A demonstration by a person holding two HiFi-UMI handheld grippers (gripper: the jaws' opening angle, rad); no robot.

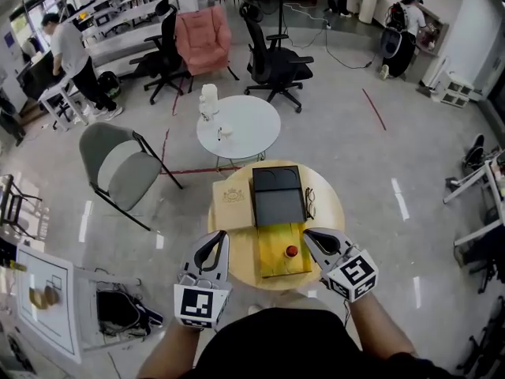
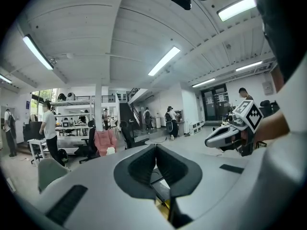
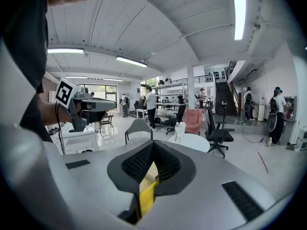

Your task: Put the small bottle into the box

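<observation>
Bottle: I see the small bottle (image 1: 291, 251), red-topped, on the yellow board (image 1: 272, 265), near the black box (image 1: 278, 206) but apart from it.
Grippers: my left gripper (image 1: 215, 242) and right gripper (image 1: 312, 237) flank the board, each with jaws pressed together on nothing.
Table: round wooden table (image 1: 330, 208); a tan box (image 1: 230, 204) touches the black box, spectacles (image 1: 309, 203) on its other side.
Room: glossy grey floor (image 1: 371, 172), white round table (image 1: 248, 125), office chairs (image 1: 272, 58), pink armchair (image 1: 203, 38).

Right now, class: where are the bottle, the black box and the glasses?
bottle (image 1: 291, 251), head view, its red top.
black box (image 1: 278, 206), head view, its dark lower half.
glasses (image 1: 309, 203), head view, the frame.
</observation>
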